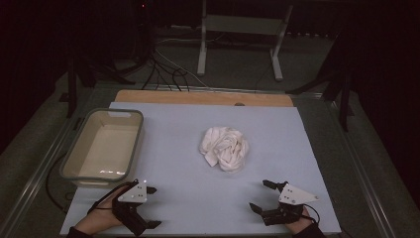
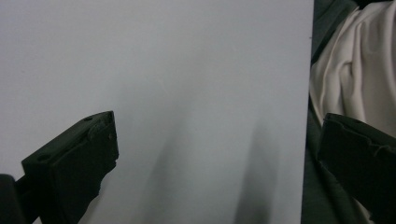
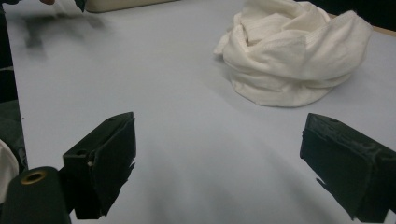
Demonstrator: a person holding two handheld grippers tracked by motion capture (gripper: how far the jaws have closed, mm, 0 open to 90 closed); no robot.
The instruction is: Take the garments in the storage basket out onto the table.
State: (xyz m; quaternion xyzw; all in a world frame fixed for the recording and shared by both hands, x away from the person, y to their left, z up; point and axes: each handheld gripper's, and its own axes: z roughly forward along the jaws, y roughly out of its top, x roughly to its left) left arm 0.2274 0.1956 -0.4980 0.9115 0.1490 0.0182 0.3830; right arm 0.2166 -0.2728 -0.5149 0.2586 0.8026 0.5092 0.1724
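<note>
Pale blue table, one crumpled white cloth, one tub, two claws, left claw and right claw, both gaping.

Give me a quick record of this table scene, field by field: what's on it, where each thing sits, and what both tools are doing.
surface: pale blue mat over a wooden table
cloth: crumpled white cloth, near the mat's middle, touched by nothing
bin: cream bin with grey-green rim, at the mat's left edge, looks empty
left tool: left tool, near bottom left, jaws apart, holding nothing
right tool: right tool, near bottom right, jaws apart, facing the cloth, holding nothing
</note>
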